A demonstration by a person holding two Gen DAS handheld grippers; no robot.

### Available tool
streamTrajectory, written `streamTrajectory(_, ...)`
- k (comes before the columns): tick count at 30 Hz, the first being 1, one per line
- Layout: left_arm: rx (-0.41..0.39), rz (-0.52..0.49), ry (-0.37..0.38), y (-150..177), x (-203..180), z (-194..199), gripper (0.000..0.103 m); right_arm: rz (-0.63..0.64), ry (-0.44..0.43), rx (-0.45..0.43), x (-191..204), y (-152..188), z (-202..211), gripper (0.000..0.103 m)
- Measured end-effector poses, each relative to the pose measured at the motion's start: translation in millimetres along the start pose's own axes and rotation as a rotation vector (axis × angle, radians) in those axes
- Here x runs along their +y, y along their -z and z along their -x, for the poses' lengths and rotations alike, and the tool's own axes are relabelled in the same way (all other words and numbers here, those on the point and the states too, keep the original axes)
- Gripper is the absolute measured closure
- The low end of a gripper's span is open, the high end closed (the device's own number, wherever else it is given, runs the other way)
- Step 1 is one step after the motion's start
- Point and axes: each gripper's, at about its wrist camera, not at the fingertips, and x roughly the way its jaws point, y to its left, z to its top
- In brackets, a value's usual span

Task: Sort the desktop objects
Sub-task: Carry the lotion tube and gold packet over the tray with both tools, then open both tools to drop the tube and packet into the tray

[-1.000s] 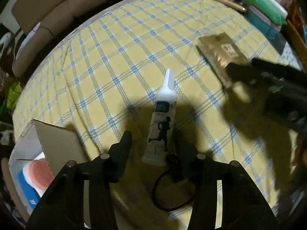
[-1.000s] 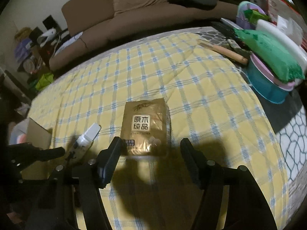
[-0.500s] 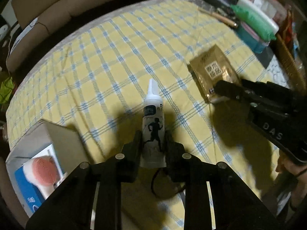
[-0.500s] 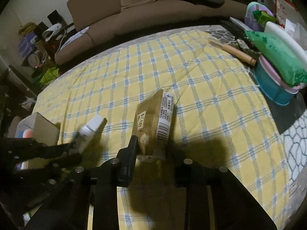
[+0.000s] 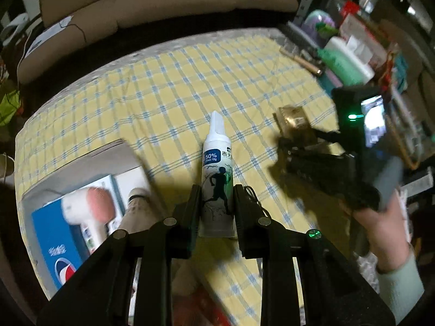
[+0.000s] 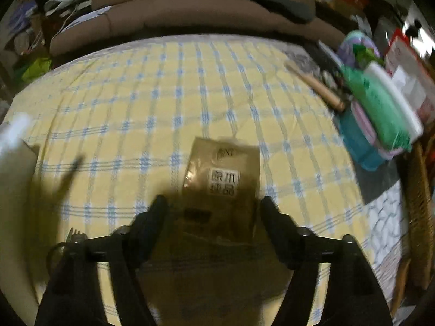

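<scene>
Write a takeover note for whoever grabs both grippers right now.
Left gripper: shut on the white tube, carried over the yellow checked cloth beside the open cardboard box.
Right gripper: jaws opening, brown tissue pack between them, not gripped, lying on the cloth.
Done: tube picked up; the box already holds a pink brush and a blue carton.
Left: probably drop the tube in the box, then regrip and sort the pack.

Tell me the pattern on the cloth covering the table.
The cloth is yellow with a blue-and-white plaid grid; the left wrist view shows it sharpest.
</scene>
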Motion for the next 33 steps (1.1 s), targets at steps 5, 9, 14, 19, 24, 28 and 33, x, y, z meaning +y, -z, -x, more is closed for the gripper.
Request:
streamTrajectory(5, -0.045, 0.031, 0.04, 37, 25, 43, 0.082, -0.024, -0.055, -0.027, -5, 7, 17, 0.054)
streamTrajectory(9, -0.065, 0.067, 0.023, 82, 49, 69, 0.082, -0.024, -0.14, -0.106, 8, 18, 65, 0.054)
streamTrajectory(14, -0.032, 0.159, 0.008, 137, 82, 73, 0.082, 0.018, -0.341, -0.147, 62, 46, 131, 0.054)
streamTrajectory(19, -0.012, 0.224, 0.012, 173, 95, 68, 0.082, 0.11, -0.438, -0.124, 134, 77, 164, 0.054)
streamTrajectory(24, -0.028, 0.274, 0.017, 192, 96, 67, 0.081, 0.146, -0.445, -0.057, 188, 99, 161, 0.054)
streamTrajectory(28, -0.041, 0.314, 0.027, 200, 97, 65, 0.082, 0.168, -0.397, -0.026, 207, 111, 150, 0.054)
streamTrajectory(33, -0.053, 0.365, 0.048, 206, 102, 62, 0.081, 0.202, -0.327, -0.009, 221, 123, 141, 0.053)
